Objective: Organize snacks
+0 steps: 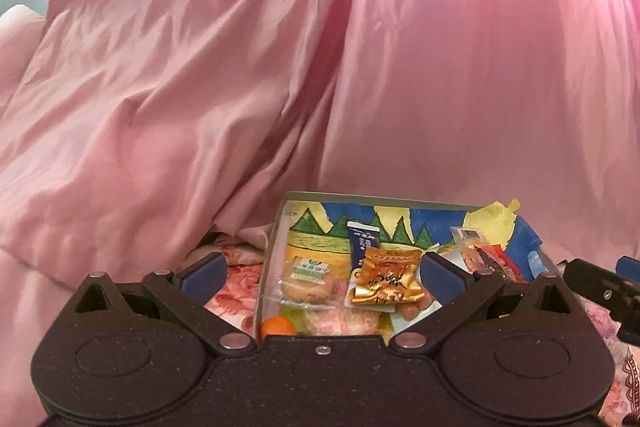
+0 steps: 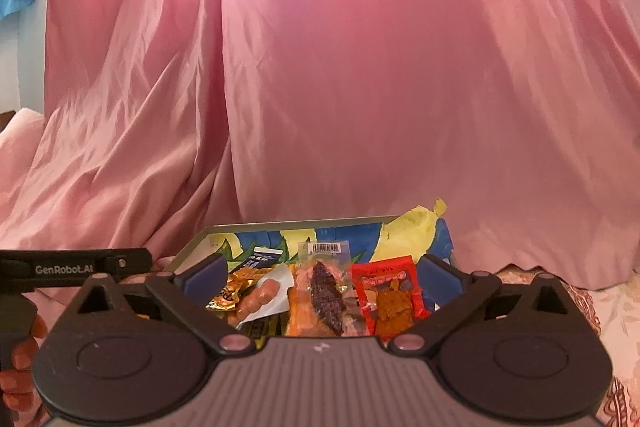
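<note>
Both grippers are hanging spread wide and empty: I'm holding the left gripper (image 1: 322,269) and right gripper (image 2: 322,269) just short of the painted cardboard box (image 1: 276,227), snacks lying inside. The gold wrapper (image 1: 386,277) is sitting dead ahead of my left gripper, nearer that hand, its long axis running across the jaws, I'm judging.

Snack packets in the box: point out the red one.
The red packet at the box's right end; its neighbours are gold, dark blue or clear.
</note>
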`<state>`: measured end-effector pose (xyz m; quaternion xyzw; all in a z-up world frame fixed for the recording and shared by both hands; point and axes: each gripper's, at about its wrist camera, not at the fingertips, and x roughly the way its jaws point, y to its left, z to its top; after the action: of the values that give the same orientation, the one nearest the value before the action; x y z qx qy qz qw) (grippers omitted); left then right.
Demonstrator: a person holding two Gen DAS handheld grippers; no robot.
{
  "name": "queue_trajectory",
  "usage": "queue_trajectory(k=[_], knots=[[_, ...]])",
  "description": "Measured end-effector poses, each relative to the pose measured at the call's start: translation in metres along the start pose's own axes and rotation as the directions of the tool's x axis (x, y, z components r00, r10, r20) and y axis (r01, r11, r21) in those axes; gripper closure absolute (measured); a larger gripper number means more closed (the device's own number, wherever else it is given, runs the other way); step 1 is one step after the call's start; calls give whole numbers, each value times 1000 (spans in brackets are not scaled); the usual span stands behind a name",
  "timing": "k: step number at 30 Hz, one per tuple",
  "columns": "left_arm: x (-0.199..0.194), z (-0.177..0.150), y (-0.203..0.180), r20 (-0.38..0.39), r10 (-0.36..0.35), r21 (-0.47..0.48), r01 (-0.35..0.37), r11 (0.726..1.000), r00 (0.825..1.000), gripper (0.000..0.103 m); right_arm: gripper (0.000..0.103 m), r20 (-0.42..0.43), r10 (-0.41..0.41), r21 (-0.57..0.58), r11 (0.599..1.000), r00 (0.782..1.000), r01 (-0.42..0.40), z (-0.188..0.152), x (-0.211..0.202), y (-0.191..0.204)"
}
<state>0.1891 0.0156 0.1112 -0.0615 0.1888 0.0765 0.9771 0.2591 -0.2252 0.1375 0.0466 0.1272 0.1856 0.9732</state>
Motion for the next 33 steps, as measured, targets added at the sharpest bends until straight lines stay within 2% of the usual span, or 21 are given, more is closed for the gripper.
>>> queue_trajectory(k=[6,9,18,25,33], knots=[[-23,-15,6,18,13,5,-13,1000,1000,1,0,23,-4,4,1000,1000,4,-5,-20,-1],[-32,-23,10,2,17,-10,-17,1000,1000,1,0,36,-3,-4,1000,999,3,-7,-30,0],[-61,-44,16,24,29,14,-30,999,999,1,0,6,12,-61,998,1000,-12,-22,-55,14],[-82,-54,14,50,13,39,-15,999,999,1,0,13,24,-74,997,1000,-23,-28,-73,22],[-104,-76,12,31,-7,52,5,999,999,1,0,51,21,-97,995,998,-15,-43,-97,28]])
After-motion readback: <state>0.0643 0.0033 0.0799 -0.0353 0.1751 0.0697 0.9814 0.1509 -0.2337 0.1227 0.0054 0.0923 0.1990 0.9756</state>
